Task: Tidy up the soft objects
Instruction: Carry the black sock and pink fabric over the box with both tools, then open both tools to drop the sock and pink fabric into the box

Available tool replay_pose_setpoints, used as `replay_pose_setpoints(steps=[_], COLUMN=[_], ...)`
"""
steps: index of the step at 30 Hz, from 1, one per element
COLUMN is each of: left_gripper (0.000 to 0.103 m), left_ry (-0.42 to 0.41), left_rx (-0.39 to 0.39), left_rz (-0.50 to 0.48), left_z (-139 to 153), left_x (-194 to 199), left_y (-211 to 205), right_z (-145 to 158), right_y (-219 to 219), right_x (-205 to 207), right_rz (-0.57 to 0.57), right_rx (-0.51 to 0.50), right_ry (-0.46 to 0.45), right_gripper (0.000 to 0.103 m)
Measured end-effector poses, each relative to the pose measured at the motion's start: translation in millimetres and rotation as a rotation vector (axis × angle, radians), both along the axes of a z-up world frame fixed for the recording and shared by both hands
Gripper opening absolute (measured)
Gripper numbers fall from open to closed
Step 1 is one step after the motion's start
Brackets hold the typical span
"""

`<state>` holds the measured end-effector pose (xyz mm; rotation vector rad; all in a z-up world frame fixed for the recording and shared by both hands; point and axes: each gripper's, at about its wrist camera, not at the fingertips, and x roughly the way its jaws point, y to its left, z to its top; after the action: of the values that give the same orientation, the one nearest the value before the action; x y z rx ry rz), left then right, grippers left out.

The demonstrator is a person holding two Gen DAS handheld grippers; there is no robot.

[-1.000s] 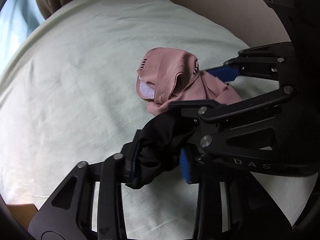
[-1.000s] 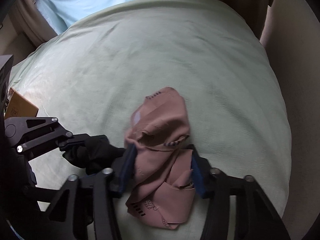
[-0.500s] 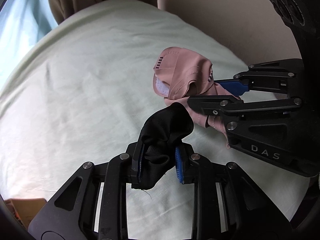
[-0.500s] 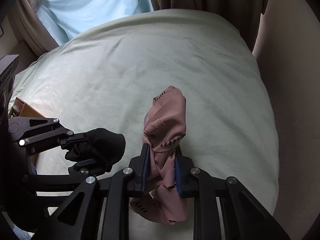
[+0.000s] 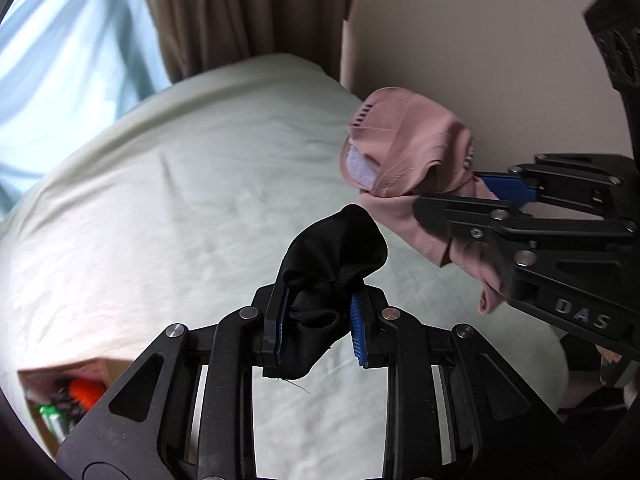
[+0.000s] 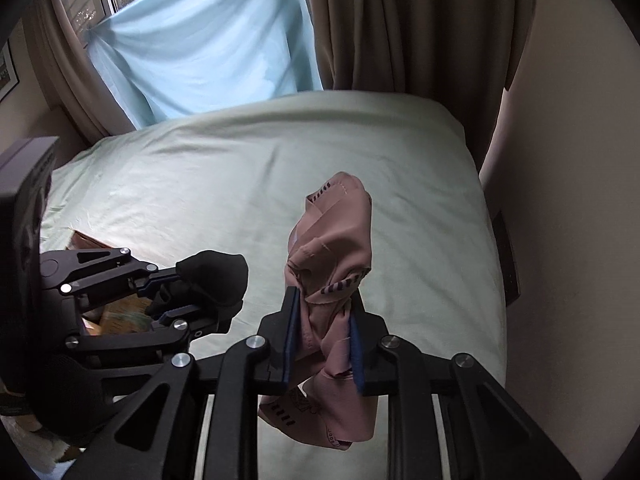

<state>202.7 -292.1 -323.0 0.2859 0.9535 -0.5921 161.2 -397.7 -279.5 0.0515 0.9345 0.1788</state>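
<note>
My left gripper (image 5: 318,324) is shut on a bunched black cloth (image 5: 332,256) and holds it in the air above the pale green bed (image 5: 140,220). My right gripper (image 6: 322,340) is shut on a crumpled pink garment (image 6: 332,252) with dark dashed trim, also lifted off the bed (image 6: 240,168). In the left wrist view the pink garment (image 5: 404,152) hangs to the right, held by the right gripper (image 5: 476,200). In the right wrist view the left gripper (image 6: 176,292) with the black cloth (image 6: 216,276) is at the left.
An open cardboard box (image 5: 60,392) with colourful items stands at the bed's near left edge; it also shows in the right wrist view (image 6: 116,312). Brown curtains (image 6: 400,24) and a light blue sheet (image 6: 200,40) hang beyond the bed. A beige wall (image 6: 568,200) runs along the right.
Both grippers have risen from the bed with their cloths. The right gripper closed on the pink garment and lifted it; the left gripper lifted the black cloth.
</note>
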Motion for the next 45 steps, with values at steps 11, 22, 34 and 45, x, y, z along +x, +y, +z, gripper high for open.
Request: replay_pose_setpoints(steps=[11, 22, 34, 45], left_gripper=[0.022, 0.022, 0.022, 0.022], left_ry=[-0.033, -0.051, 0.024, 0.204], left_rx=[-0.07, -0.05, -0.002, 0.049], left_rz=[0.119, 0.293, 0.425, 0.421], left_z=[111, 141, 103, 28], left_x=[-32, -55, -32, 11], left_y=[111, 272, 413, 464], right_z=[104, 128, 85, -5], right_y=[104, 248, 362, 400], right_x=[-48, -59, -24, 19], right_rz=[0.018, 0.066, 0.094, 0.035], right_rx=[0.045, 0.132, 0.158, 0.127], right_ry=[-0.074, -0.066, 0.037, 0.244], right_gripper=[0.02, 0.02, 0.02, 0.02])
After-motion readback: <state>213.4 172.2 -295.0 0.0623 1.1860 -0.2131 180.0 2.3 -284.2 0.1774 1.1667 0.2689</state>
